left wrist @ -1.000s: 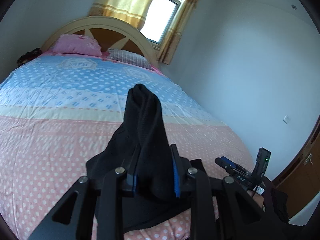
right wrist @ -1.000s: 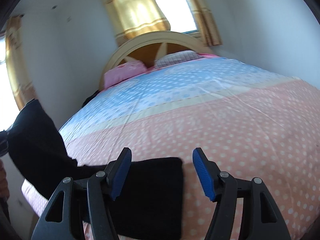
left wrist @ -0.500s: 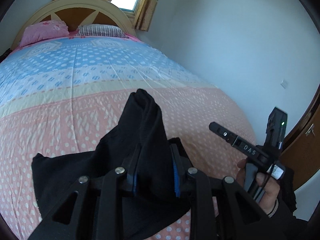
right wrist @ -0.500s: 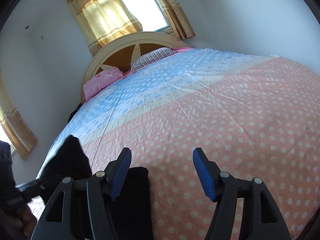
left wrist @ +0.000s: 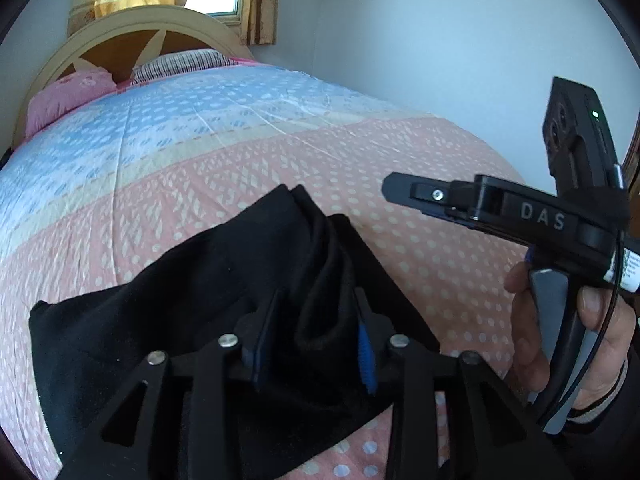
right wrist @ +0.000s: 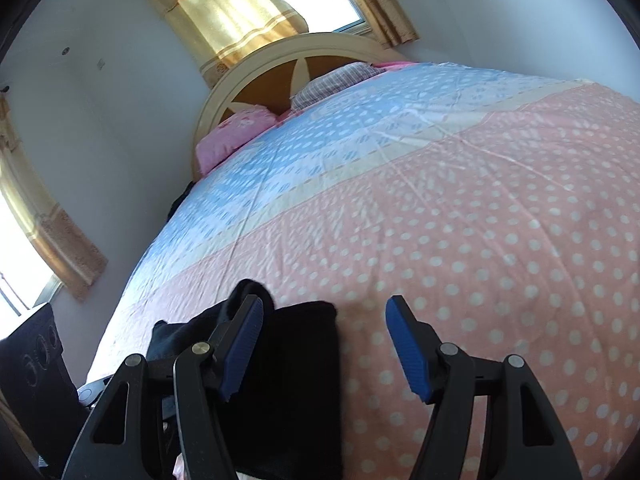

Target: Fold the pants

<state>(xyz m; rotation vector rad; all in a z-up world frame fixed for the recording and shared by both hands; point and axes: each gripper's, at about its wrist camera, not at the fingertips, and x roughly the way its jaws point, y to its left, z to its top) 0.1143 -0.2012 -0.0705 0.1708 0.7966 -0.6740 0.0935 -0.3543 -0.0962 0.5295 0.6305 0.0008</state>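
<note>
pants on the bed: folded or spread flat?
Folded, not flat. The black pants lie doubled on the bedspread, one bunched fold standing between the left gripper jaws, which are opening.

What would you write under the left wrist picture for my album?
Left gripper, jaws opening around a bunched fold of black pants on the dotted bedspread.

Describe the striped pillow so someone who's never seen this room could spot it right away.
Find the arched cream headboard under the window. Two pillows lean against it: the striped pillow is the one nearer the wall-side edge, dark thin lines on pale cloth, while its neighbour, the pink pillow, is plain pink.
</note>
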